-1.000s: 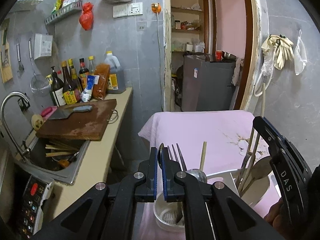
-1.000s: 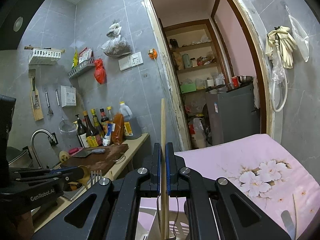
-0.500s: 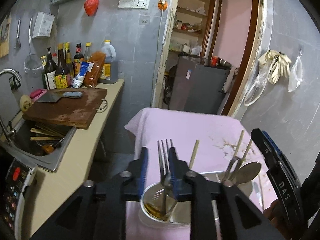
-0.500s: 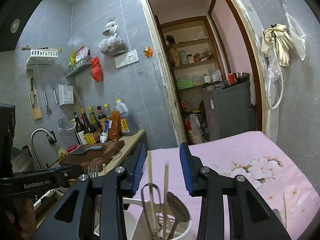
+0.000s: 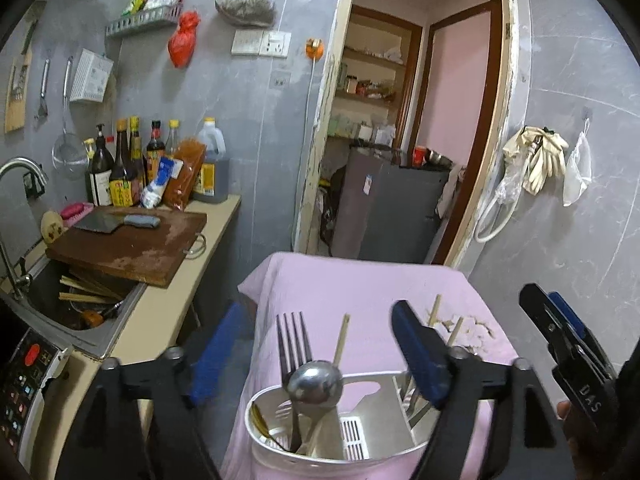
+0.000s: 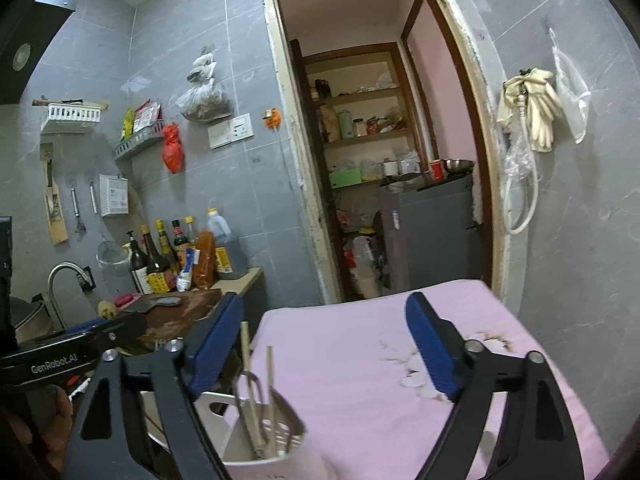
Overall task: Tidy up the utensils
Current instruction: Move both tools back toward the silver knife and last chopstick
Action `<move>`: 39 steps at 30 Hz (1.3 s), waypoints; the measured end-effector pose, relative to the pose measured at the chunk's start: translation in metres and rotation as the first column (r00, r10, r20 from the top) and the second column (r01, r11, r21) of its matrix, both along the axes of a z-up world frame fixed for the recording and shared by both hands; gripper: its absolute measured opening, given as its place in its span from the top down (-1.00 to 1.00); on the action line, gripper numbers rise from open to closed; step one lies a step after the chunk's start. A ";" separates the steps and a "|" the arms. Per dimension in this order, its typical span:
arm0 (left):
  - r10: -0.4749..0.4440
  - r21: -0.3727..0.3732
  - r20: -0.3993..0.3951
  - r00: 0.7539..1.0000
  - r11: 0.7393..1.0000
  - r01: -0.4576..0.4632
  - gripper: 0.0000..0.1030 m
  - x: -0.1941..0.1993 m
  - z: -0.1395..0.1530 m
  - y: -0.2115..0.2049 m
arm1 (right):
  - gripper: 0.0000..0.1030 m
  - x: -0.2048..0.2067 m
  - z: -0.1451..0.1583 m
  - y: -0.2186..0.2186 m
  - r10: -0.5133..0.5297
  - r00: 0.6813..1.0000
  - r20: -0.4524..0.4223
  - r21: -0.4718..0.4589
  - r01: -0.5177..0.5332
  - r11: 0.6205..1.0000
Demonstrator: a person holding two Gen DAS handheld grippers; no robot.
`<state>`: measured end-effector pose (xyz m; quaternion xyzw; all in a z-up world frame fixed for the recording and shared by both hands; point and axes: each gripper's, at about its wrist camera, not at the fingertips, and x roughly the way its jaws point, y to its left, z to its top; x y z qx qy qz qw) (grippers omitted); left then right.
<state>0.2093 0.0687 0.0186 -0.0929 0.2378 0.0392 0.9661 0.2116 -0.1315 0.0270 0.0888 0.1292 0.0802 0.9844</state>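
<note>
Left wrist view: a pink floral cloth (image 5: 360, 292) covers the surface, which stands beside a kitchen counter (image 5: 168, 312) carrying a wooden chopping board (image 5: 132, 248) with a cleaver (image 5: 116, 222) on it. At the near end of the cloth sits a white utensil holder (image 5: 280, 450), divided into compartments. Left tongs (image 5: 320, 354) are spread wide, holding nothing, with the holder between and below their blue pads. In the holder's left compartment a fork (image 5: 294, 340) stands tines up, a metal spoon (image 5: 316, 384) stands bowl up just in front of it, and one chopstick (image 5: 342, 338) leans behind. Further chopsticks (image 5: 434, 310) rise from the right compartment, partly hidden by the right-hand pad.

Right wrist view: right tongs (image 6: 324, 344) are likewise fully parted and empty, positioned above the same holder (image 6: 256, 464). Two chopsticks (image 6: 248, 364) and what appear to be metal utensils (image 6: 248, 408) stand in its nearer compartment. Left tongs' body (image 6: 72, 350) shows at the left edge.
</note>
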 end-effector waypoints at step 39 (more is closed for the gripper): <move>-0.104 0.110 -0.021 0.994 0.988 0.106 -0.93 -0.005 -0.030 -0.200 | -0.97 -0.002 -0.053 -0.218 -0.153 0.958 -0.244 -0.152 0.118 0.981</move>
